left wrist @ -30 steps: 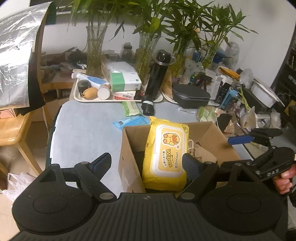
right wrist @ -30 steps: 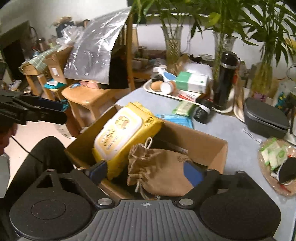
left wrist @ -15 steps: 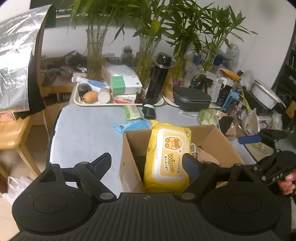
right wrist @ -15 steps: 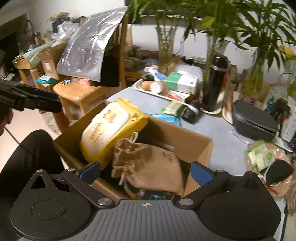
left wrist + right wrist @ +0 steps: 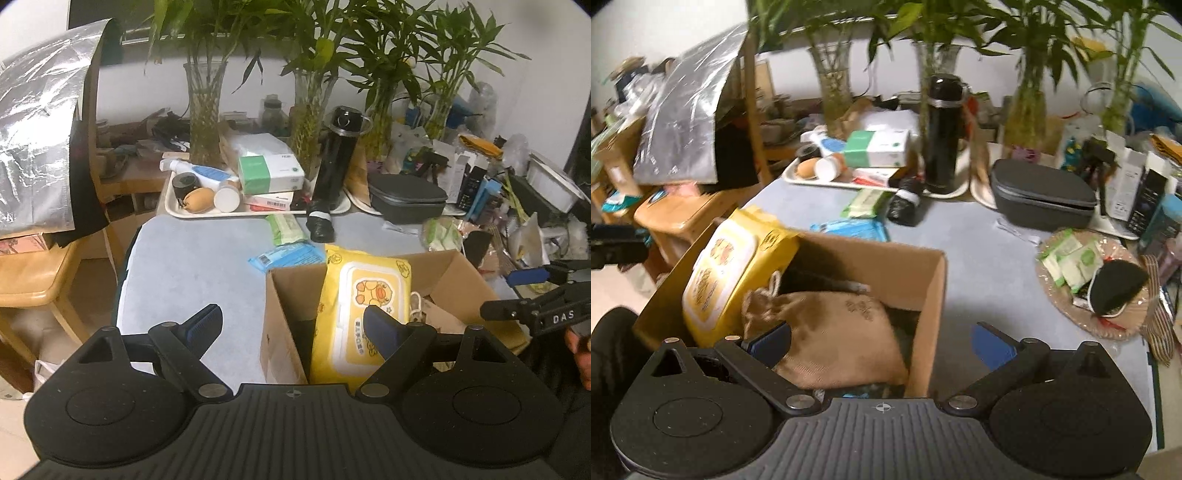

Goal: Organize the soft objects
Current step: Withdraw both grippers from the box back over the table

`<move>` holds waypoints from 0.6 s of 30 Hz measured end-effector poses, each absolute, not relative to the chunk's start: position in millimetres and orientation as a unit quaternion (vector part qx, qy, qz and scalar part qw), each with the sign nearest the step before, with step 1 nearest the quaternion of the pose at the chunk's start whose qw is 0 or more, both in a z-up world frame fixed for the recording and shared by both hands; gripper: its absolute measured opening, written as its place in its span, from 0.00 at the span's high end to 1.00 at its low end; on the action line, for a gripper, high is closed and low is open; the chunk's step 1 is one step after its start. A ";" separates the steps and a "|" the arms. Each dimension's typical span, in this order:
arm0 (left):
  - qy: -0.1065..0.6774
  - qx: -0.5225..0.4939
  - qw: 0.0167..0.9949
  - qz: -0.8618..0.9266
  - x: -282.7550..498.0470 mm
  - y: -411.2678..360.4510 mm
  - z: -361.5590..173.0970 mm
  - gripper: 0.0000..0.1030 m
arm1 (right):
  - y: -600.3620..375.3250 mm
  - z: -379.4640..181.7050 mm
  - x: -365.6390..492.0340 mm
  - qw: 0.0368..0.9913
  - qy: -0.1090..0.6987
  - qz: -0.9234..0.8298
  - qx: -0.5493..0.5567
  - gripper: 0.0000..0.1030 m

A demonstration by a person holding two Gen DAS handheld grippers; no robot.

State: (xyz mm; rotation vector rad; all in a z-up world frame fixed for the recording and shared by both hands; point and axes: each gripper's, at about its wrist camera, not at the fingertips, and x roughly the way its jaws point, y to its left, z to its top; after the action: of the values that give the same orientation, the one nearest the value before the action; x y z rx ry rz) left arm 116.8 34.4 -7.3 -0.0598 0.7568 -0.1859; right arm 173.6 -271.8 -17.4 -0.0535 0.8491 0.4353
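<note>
An open cardboard box stands on the grey table. A yellow wipes pack leans upright inside it, beside a brown drawstring pouch. A blue packet and a green packet lie on the table behind the box. My left gripper is open and empty, straddling the box's left wall. My right gripper is open and empty, straddling the box's right wall above the pouch.
A cream tray holds bottles and boxes at the back. A black flask and a dark case stand nearby. A woven plate with packets sits at the right. A wooden chair stands left of the table.
Both grippers have drawn back from the box. The right gripper has swung to the right, so the box now sits left of its centre. The box contents have not moved.
</note>
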 end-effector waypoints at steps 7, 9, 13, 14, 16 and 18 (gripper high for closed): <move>0.348 -0.017 0.932 -0.104 132.8 33.3 -2.1 0.18 | -281.6 -9.3 196.9 0.905 0.381 0.189 -0.025 0.00; 0.339 -0.018 0.935 -0.105 139.8 34.3 2.2 0.18 | -284.8 -6.1 207.8 0.907 0.378 0.183 -0.024 0.00; 0.326 -0.018 0.938 -0.116 153.1 34.2 7.9 0.18 | -290.1 -3.4 227.3 0.910 0.374 0.179 -0.020 0.00; 0.324 -0.017 0.938 -0.120 156.3 34.0 8.2 0.18 | -291.3 -3.7 231.4 0.910 0.373 0.181 -0.017 0.00; 0.321 -0.014 0.939 -0.126 163.3 34.3 8.0 0.18 | -293.9 -5.7 238.4 0.910 0.372 0.180 -0.012 0.00; 0.315 -0.013 0.940 -0.134 169.3 35.6 7.9 0.18 | -296.1 -7.6 246.1 0.910 0.376 0.174 -0.006 0.00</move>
State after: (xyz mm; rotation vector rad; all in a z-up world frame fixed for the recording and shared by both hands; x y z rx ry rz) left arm 169.3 35.6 7.9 -0.0275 0.6430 -0.2734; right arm 246.1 -296.1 -7.6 -0.0125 0.7751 0.3584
